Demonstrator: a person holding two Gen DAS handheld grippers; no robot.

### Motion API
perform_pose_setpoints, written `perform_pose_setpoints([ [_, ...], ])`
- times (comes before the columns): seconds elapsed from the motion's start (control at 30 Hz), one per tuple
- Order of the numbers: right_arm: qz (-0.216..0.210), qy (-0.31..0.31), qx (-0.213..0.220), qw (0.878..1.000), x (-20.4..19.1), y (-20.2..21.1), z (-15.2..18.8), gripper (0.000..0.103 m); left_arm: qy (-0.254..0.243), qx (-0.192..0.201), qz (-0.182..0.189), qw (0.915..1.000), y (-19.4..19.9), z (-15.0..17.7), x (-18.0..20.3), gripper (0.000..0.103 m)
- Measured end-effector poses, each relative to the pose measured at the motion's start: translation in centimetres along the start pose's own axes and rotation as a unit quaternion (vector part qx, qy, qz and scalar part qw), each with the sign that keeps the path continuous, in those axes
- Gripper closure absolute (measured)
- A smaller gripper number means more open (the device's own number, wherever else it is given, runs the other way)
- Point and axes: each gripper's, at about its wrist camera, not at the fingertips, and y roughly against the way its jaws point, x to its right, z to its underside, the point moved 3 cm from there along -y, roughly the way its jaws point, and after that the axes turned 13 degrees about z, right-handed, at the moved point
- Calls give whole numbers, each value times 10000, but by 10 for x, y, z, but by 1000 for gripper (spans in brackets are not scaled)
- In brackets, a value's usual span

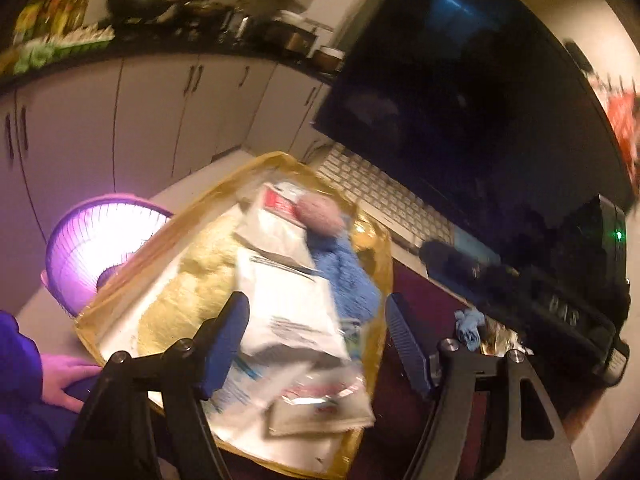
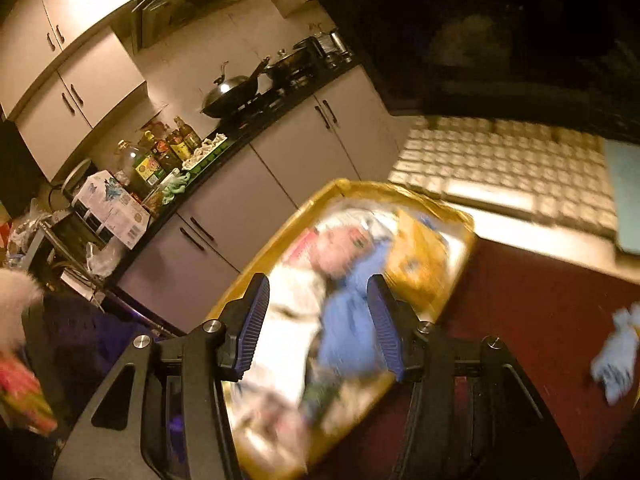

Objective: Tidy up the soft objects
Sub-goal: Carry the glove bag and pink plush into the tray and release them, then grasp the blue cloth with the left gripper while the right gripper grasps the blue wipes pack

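**Sorting status: tray loaded, one cloth still outside**

Both grippers hover above the gold tray, which sits on the table beside a white keyboard.

1. Left gripper: jaws wide apart, nothing clamped. White packets lie below and between the fingers, with no contact visible.
2. Right gripper: jaws apart, nothing clamped. The view is blurred; a blue fluffy cloth lies in the tray under the gap.

Tray contents: the white packets, the blue fluffy cloth and a pinkish round pad, piled loosely toward the keyboard side.

Judged progress: most items appear gathered in the tray, so the task looks well advanced. A small blue cloth lies outside it on the dark red mat, near the tray's edge. Moving it in likely remains; the pile may also need tidying.
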Motion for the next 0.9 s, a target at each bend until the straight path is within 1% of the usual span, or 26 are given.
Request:
perform_pose_setpoints([
  [0.1, 82, -224, -53, 9997, 32, 20, 18, 52, -205, -132, 119, 9996, -7, 11, 24, 32],
  [0.23, 148, -687, -86, 9975, 81, 45, 41, 52, -582, -386, 216, 9973, -26, 25, 57, 32],
  [0.3, 245, -830, -138, 9962, 101, 53, 52, 52, -651, -516, 263, 9962, -37, 31, 67, 32],
  [0.4, 395, -1041, -212, 9936, 125, 62, 70, 52, -765, -722, 413, 9936, -48, 43, 86, 32],
  [0.5, 548, -1206, -243, 9909, 145, 68, 83, 52, -869, -839, 423, 9918, -55, 53, 97, 32],
  [0.57, 668, -1280, -270, 9892, 155, 72, 91, 52, -898, -947, 469, 9903, -60, 59, 103, 32],
  [0.67, 681, -1336, -261, 9883, 163, 75, 98, 52, -917, -1084, 502, 9886, -66, 66, 109, 32],
  [0.9, 764, -1288, -91, 9887, 164, 89, 111, 52, -1014, -1226, 583, 9855, -74, 77, 120, 32],
])
